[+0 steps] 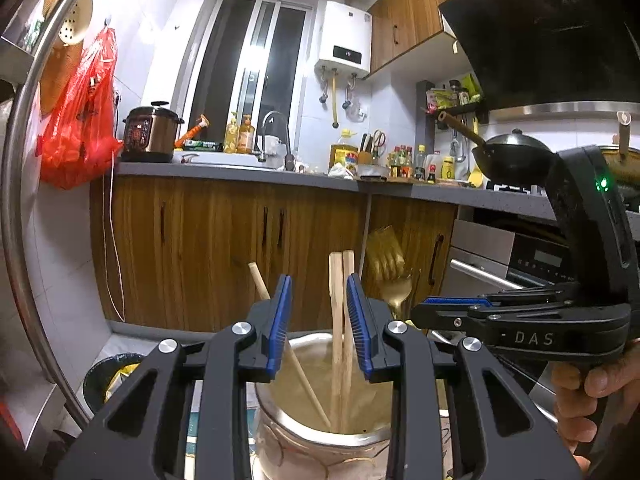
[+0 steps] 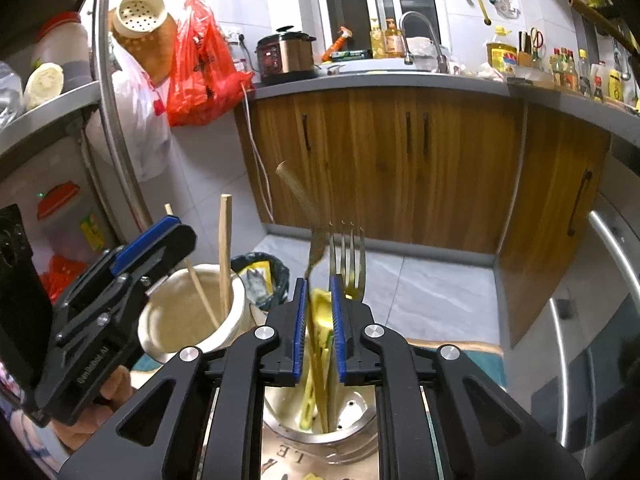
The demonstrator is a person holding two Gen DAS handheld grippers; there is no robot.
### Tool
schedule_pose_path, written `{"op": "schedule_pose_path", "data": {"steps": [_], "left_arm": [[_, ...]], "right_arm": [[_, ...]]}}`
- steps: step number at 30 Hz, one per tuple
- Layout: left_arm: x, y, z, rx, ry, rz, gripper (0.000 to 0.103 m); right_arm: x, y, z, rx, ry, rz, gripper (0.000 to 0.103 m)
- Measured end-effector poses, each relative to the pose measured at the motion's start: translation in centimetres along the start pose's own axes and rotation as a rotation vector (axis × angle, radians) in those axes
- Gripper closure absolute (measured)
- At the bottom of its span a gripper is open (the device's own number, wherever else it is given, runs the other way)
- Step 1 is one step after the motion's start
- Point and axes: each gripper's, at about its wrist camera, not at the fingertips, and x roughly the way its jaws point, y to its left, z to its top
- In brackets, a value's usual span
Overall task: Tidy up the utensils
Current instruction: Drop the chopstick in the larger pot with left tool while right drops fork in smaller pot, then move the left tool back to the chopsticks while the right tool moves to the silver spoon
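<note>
My left gripper (image 1: 319, 300) is open above a cream ceramic holder (image 1: 320, 424). A pair of wooden chopsticks (image 1: 340, 320) stands between its blue pads, untouched, and a third chopstick (image 1: 288, 344) leans to the left. My right gripper (image 2: 319, 308) is narrowly open over a steel perforated holder (image 2: 352, 420) that contains a gold fork (image 2: 349, 256), a gold utensil handle (image 2: 298, 196) and a yellow utensil (image 2: 322, 312). The utensils pass between its pads; contact is unclear. The right gripper shows in the left wrist view (image 1: 456, 304); the left gripper shows in the right wrist view (image 2: 160, 236).
Both holders stand on a patterned mat (image 2: 452, 350). A bin (image 2: 262, 276) with a black liner sits on the tiled floor beyond. Wooden cabinets (image 1: 224, 248) and a grey counter (image 1: 240, 170) run across the back. A steel shelf rail (image 1: 24, 200) curves along the left.
</note>
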Motion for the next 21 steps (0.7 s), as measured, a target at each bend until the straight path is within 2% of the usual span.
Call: {"op": "schedule_pose_path", "data": {"steps": [4, 5, 8, 9, 13, 21], "left_arm": [[-1.6, 0.1, 0.9, -0.012, -0.023, 0.002, 0.074], [-2.0, 0.1, 1.1, -0.014, -0.025, 0.003, 0.070], [-3.3, 0.2, 1.6, -0.024, -0.035, 0.024, 0.048], [-3.9, 0.3, 1.7, -0.025, -0.042, 0.030, 0.044], [-5.4, 0.7, 2.0, -0.019, -0.037, 0.070, 0.042], [-7.1, 1.9, 1.1, -0.026, 0.066, 0.136, 0.035]], "right_arm": [[-0.9, 0.2, 0.0, -0.013, -0.015, -0.008, 0.085], [-1.2, 0.2, 0.0, -0.015, -0.020, -0.012, 0.084], [-2.1, 0.1, 0.0, -0.005, -0.033, -0.016, 0.082], [-2.4, 0.0, 0.0, -0.002, -0.037, -0.019, 0.082], [-3.8, -0.4, -1.0, 0.013, -0.041, -0.034, 0.078], [-6.3, -1.8, -4.0, 0.024, -0.013, -0.082, 0.077]]}}
